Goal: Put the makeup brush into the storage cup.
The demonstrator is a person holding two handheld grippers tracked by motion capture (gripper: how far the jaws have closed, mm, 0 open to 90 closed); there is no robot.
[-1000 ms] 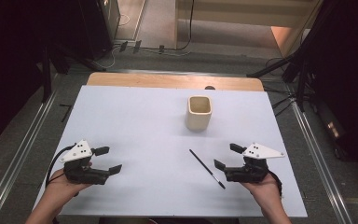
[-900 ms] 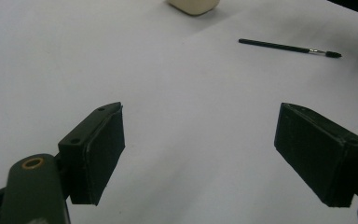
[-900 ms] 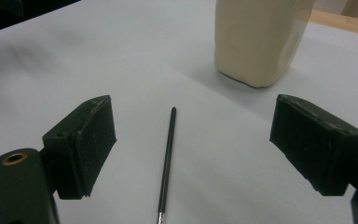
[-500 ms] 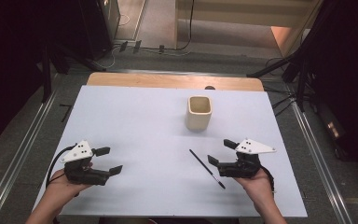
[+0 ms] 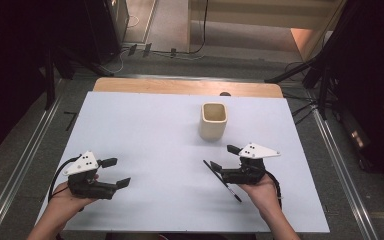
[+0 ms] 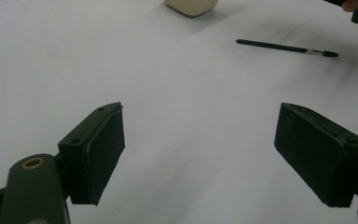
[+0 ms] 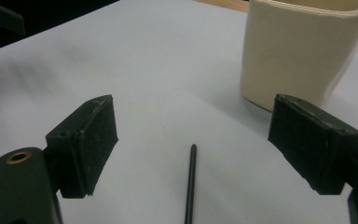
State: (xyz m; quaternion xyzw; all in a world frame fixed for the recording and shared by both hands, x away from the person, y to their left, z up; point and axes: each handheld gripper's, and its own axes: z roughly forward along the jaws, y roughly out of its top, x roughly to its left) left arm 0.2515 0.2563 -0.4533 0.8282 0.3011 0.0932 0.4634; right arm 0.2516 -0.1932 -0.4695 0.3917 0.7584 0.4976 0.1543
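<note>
We see wide bare table point(image 5: 140, 125) across left half, from far edge to near edge; passage free there. Standing obstacle: cream cup point(image 5: 213, 120) right of centre, toward far edge. Thin black brush point(image 5: 222, 180) lies flat near right gripper point(image 5: 223, 159), between its open jaws in right gripper view. We see bare gap between cup and brush. Left gripper point(image 5: 116, 172) by near left corner, jaws apart, nothing between them
</note>
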